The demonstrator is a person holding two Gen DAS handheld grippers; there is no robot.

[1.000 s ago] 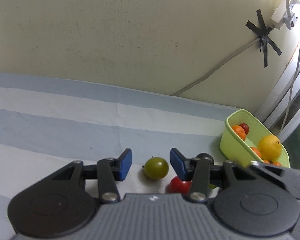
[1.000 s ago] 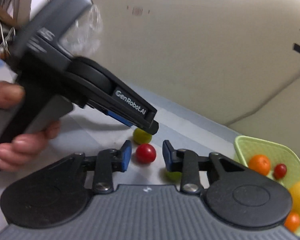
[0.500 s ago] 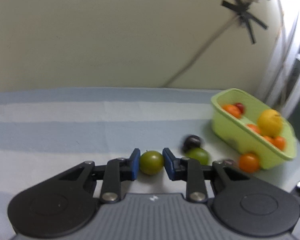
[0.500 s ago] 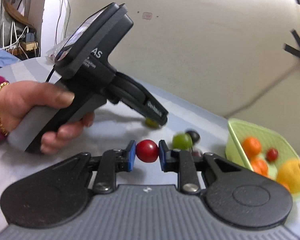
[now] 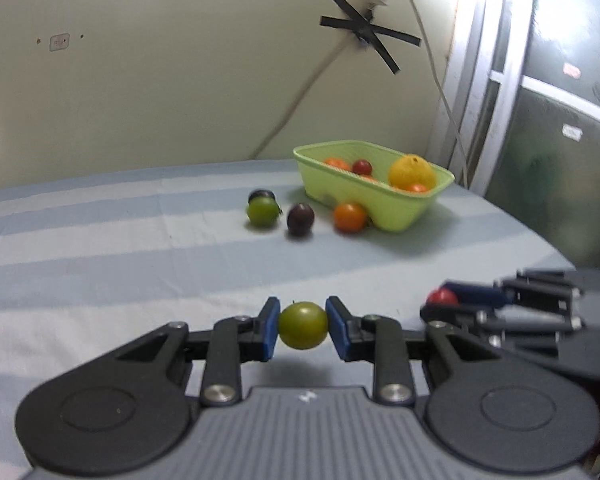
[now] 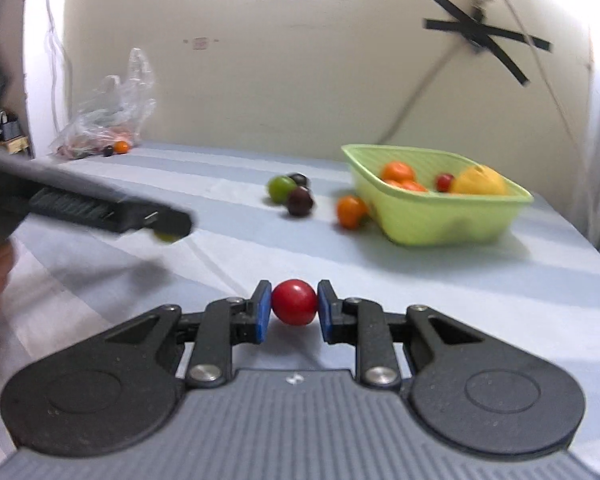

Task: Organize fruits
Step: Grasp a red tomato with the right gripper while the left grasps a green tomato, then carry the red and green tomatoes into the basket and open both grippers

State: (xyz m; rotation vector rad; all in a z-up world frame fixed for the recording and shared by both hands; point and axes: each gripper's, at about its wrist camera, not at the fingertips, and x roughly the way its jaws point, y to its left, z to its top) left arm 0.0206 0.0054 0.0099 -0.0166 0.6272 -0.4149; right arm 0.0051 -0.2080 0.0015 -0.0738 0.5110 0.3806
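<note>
- Fruits lie loose on the striped tabletop (image 5: 100,248) – a green one (image 5: 262,210), a dark plum-coloured one (image 5: 300,219) and an orange one (image 5: 350,217) just beside the green basket (image 5: 400,208) near the far edge.
- More orange, red and yellow fruit sits inside the basket.
- Left gripper (image 5: 302,330): jaws clamped on a green fruit (image 5: 303,325), lifted off the cloth.
- Right gripper (image 6: 294,307): jaws clamped on a red fruit (image 6: 294,302).
- A plastic bag (image 6: 108,116) sits at the far left corner.
</note>
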